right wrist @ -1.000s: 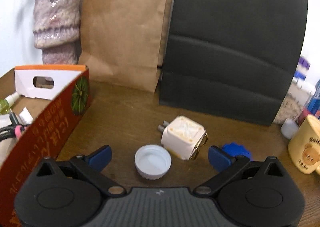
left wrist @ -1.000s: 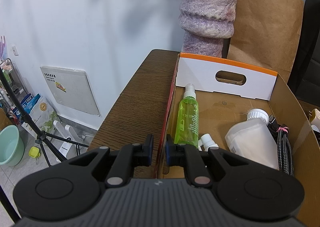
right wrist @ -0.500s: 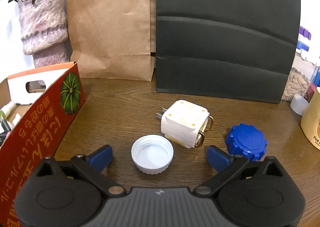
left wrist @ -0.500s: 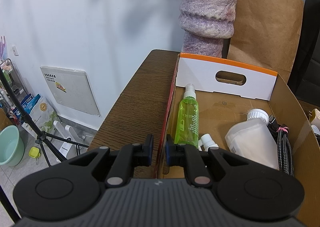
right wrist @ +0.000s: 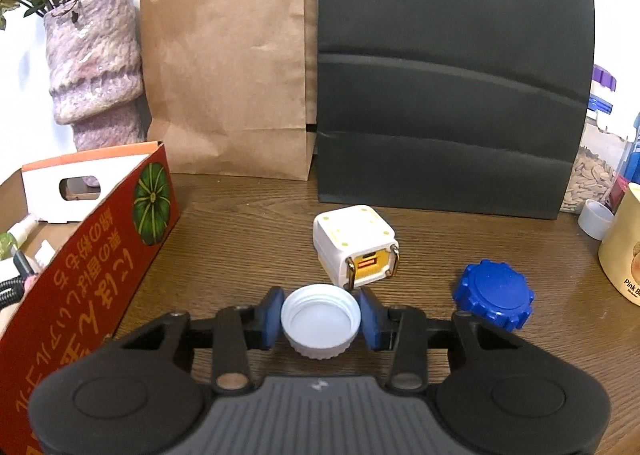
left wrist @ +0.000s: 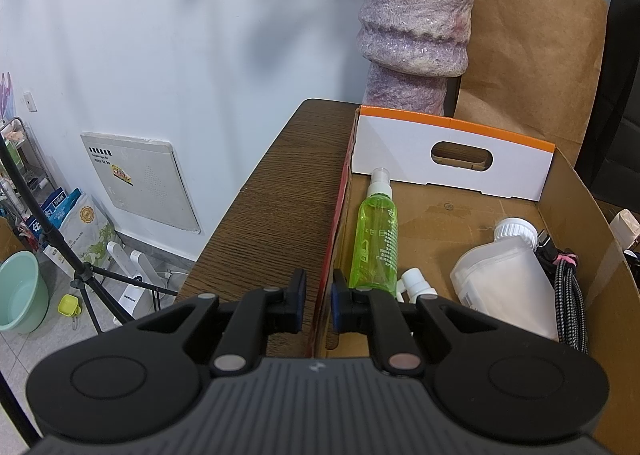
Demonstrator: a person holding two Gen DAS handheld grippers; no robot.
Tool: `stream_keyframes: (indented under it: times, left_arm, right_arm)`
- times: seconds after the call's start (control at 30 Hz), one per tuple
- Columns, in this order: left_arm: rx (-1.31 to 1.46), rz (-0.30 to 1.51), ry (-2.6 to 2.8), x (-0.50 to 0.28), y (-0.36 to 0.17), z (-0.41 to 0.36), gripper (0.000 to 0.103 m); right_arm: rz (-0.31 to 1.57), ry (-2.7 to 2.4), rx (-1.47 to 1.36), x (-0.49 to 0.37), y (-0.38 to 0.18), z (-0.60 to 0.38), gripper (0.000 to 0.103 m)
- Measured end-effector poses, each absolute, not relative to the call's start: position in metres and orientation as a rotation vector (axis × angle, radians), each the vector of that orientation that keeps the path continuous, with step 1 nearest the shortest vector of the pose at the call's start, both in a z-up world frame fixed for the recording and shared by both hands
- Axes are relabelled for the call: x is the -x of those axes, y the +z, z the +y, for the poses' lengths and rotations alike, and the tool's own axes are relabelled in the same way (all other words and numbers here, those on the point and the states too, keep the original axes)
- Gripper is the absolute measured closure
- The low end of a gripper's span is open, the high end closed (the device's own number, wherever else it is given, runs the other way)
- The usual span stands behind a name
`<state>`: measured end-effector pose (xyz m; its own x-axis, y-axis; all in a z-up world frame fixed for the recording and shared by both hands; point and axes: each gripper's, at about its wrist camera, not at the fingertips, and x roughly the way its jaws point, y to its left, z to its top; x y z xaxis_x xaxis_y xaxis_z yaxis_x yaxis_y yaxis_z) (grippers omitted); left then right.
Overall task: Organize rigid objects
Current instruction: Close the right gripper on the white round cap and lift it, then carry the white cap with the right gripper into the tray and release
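A white bottle cap (right wrist: 320, 329) lies open side up on the wooden table, between the blue pads of my right gripper (right wrist: 321, 319). The jaws are closing and the pads touch its ribbed sides. Just behind it sit a white and yellow charger cube (right wrist: 352, 243) and, to the right, a blue cap (right wrist: 494, 293). My left gripper (left wrist: 320, 295) is shut on the near left wall of the cardboard box (left wrist: 452, 171). Inside lie a green spray bottle (left wrist: 374, 239), a white pouch (left wrist: 500, 279) and a braided cable (left wrist: 568, 295).
The box's red side (right wrist: 100, 267) stands left of the right gripper. A purple vase (right wrist: 94, 67), a brown paper bag (right wrist: 228, 75) and a black bag (right wrist: 452, 95) line the back. A cream mug (right wrist: 624, 247) and a small white cap (right wrist: 595, 218) sit far right. The table edge drops off left of the box.
My right gripper's jaws have come in from wide apart to the sides of the white cap, and the view has rolled level. The left gripper has not moved.
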<state>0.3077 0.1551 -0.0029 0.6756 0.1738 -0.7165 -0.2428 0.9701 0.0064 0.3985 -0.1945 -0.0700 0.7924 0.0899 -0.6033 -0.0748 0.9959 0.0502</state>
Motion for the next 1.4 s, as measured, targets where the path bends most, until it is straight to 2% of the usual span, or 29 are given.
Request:
stream_keyframes:
  times: [0.5, 1.4]
  left_arm:
    - [0.091, 0.795, 0.235, -0.308, -0.003, 0.155, 0.090]
    - [0.091, 0.795, 0.235, -0.308, -0.003, 0.155, 0.091]
  right_arm:
    - [0.568, 0.099, -0.034, -0.390, -0.062, -0.194, 0.064]
    - [0.289, 0.324, 0.056, -0.319, 0.021, -0.136, 0.064]
